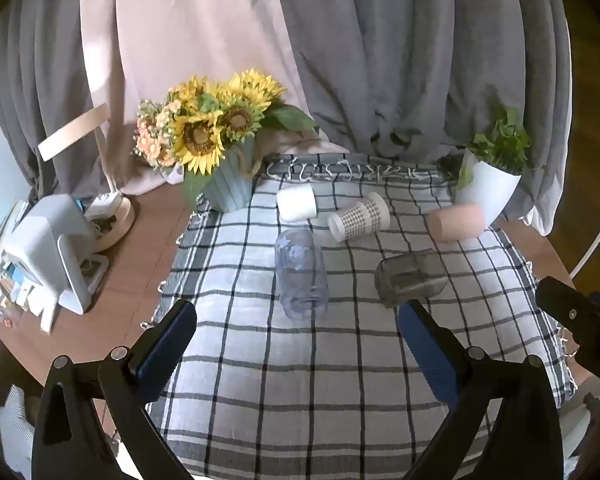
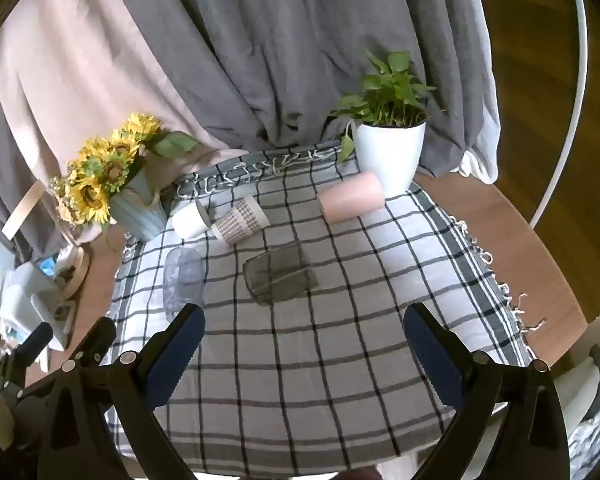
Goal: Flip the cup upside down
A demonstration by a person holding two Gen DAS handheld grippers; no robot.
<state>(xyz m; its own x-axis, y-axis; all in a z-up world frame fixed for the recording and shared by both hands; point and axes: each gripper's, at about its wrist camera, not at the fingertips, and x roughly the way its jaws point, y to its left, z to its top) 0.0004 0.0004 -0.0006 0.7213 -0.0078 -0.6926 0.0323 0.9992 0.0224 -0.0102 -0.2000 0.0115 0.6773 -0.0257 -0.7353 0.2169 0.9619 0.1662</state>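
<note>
We hover both empty, wide-open grippers, left gripper [image 1: 296,344] and right gripper [image 2: 304,344], short of the toppled cups, probably choosing the smoky cup [image 2: 280,278].

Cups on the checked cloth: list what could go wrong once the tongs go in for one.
1. All five cups lie on their sides; the clear cup may well roll off when the open left tongs close.
2. The white cup and patterned cup lie close together, so taking one could knock the other.
3. The pink cup lies beside the plant pot; little room for the right tongs.
</note>
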